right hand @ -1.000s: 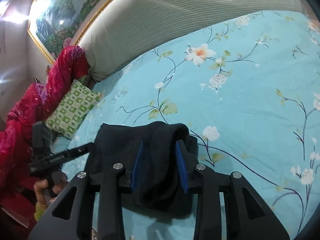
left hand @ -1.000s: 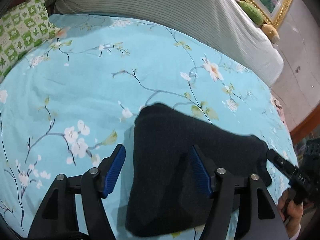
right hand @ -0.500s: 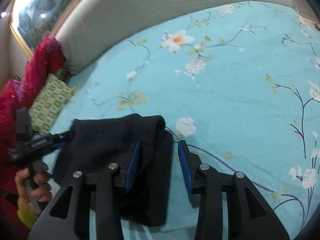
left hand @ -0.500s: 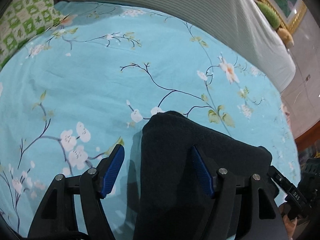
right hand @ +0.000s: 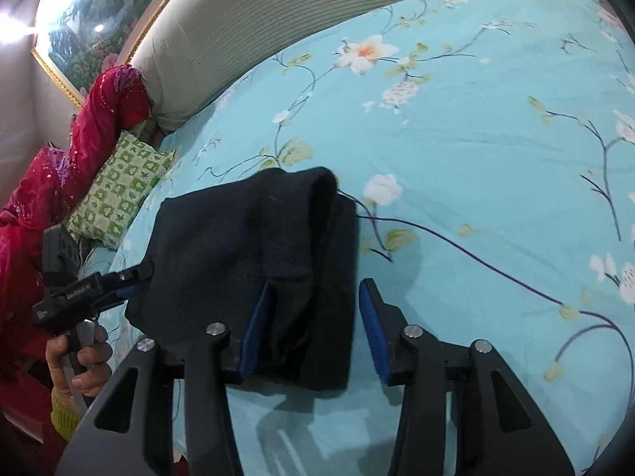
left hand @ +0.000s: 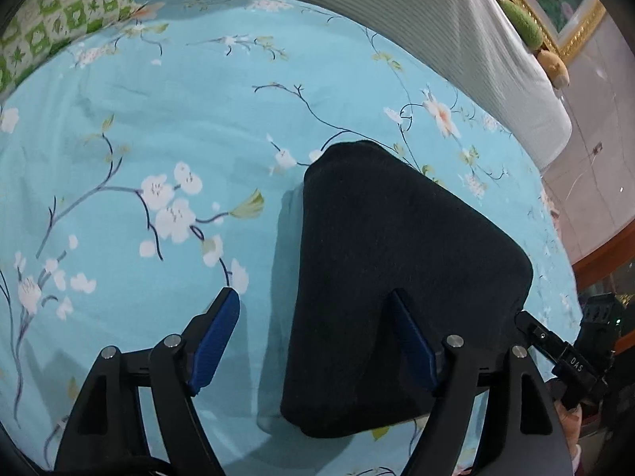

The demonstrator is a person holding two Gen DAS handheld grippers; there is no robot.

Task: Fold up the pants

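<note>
The black pants lie folded into a thick wedge on the blue flowered bed sheet. My left gripper straddles their left edge, jaws opening. One blue pad rests over the cloth and the other stands clear above the sheet. In the right wrist view the pants show a rolled fold on top. My right gripper has its jaws opening around their right edge, and the right pad is apart from the cloth. Each view also shows the other gripper: the right gripper and the left gripper, both at the pants' sides.
A green checked pillow and a red sequinned cloth lie at the head end. A grey striped headboard runs along the back, with plush toys on it. The wooden bed frame marks the right edge. A hand holds the left gripper.
Both grippers have sunk toward the bed and the pants have settled onto the sheet. The right jaws, earlier pinched on the fold, have spread apart. The left jaws have widened a little.
</note>
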